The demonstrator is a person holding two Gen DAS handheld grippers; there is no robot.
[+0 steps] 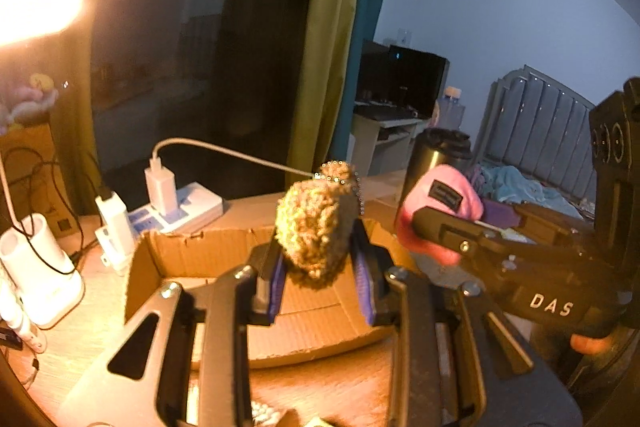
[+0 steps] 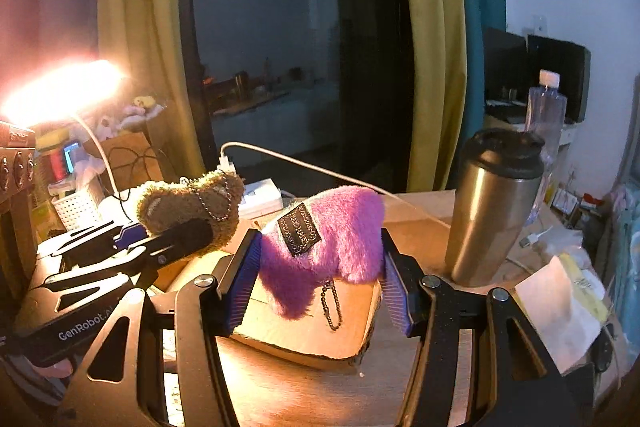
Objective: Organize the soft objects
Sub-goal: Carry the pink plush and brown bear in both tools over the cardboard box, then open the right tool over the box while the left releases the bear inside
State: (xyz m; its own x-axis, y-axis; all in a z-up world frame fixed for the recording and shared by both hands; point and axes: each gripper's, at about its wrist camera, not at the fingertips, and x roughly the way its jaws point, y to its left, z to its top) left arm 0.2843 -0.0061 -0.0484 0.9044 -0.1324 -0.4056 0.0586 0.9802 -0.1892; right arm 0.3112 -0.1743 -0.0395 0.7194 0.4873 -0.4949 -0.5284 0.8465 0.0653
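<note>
My left gripper (image 1: pixel 320 263) is shut on a brown fuzzy plush toy (image 1: pixel 314 227) and holds it above an open cardboard box (image 1: pixel 224 251). The same brown plush (image 2: pixel 188 207), with a bead chain, shows at the left of the right wrist view. My right gripper (image 2: pixel 320 279) is shut on a purple-pink plush toy (image 2: pixel 324 239) with a black label and a dangling chain, above the box edge (image 2: pixel 304 343). In the left wrist view this pink plush (image 1: pixel 440 211) sits at the right, next to the brown one.
A steel tumbler (image 2: pixel 492 211) and a plastic bottle (image 2: pixel 544 119) stand right of the box. A power strip with chargers (image 1: pixel 176 203) and a white cable lie behind it. A bright lamp (image 2: pixel 60 91) glares at left. White containers (image 1: pixel 36 267) stand at the far left.
</note>
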